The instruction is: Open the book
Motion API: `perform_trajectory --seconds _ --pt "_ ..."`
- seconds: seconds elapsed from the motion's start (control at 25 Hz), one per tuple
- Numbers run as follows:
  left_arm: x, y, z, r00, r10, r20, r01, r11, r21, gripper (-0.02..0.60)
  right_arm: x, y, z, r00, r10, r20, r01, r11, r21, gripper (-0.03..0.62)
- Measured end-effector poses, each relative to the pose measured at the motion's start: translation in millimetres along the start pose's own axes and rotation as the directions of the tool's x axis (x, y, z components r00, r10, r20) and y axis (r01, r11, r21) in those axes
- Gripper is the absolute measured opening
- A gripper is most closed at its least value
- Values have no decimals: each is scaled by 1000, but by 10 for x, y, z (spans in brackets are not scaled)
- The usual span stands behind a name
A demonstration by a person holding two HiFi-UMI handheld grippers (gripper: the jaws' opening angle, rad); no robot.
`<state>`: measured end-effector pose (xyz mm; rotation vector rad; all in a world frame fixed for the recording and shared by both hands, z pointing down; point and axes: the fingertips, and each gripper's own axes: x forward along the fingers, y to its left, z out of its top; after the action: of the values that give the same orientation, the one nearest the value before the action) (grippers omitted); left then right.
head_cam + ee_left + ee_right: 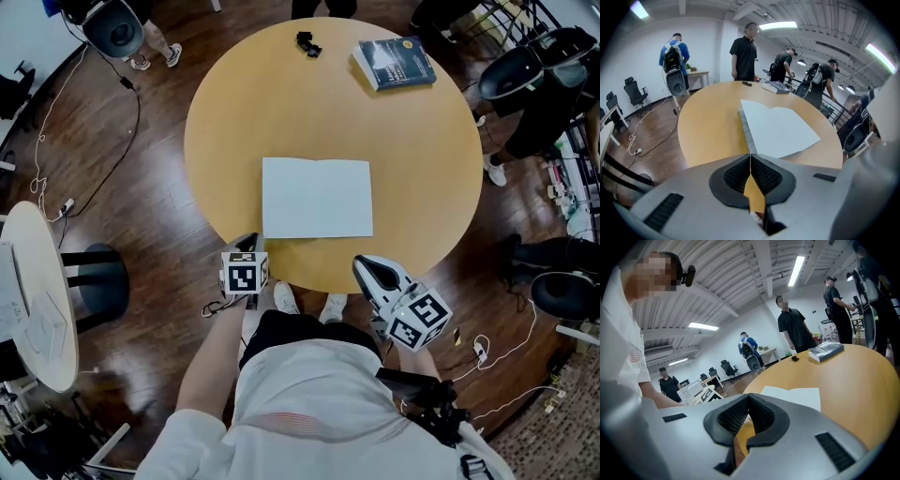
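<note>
The book (317,198) lies open and flat in the middle of the round wooden table (281,103), with blank white pages up. It also shows in the left gripper view (780,129) and in the right gripper view (797,396). My left gripper (246,244) hangs at the table's near edge, just short of the book's near left corner. Its jaws (750,161) are shut with nothing between them. My right gripper (366,268) sits off the near edge, below the book's right corner. Its jaws (747,401) are also shut and empty.
A dark blue closed book (395,63) and a small black object (307,43) lie at the table's far side. Black office chairs (530,70) stand at the right, a white side table (37,300) at the left. Several people stand beyond the table (745,54).
</note>
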<state>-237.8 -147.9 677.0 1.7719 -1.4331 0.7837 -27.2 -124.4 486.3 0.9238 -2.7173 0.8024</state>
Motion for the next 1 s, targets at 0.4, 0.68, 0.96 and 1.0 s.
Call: perform_trajectory --seconds 0.4,0.68,0.96,1.0 --pt "-924 -261 781 962 -49 269 59 998 -28 9 -129 4 179 999 31 36 -29 999 -38 0" --pt "-1704 -922 1487 854 -172 491 147 985 90 9 -248 78 392 995 66 78 -60 995 -75 0" --pt "-2325 -1563 1720 734 -332 593 231 942 242 9 -494 163 759 984 91 152 -71 988 -135 0" --pt "-2386 -1611 1729 720 -346 602 233 937 260 9 -547 165 840 983 89 160 -64 985 -158 0"
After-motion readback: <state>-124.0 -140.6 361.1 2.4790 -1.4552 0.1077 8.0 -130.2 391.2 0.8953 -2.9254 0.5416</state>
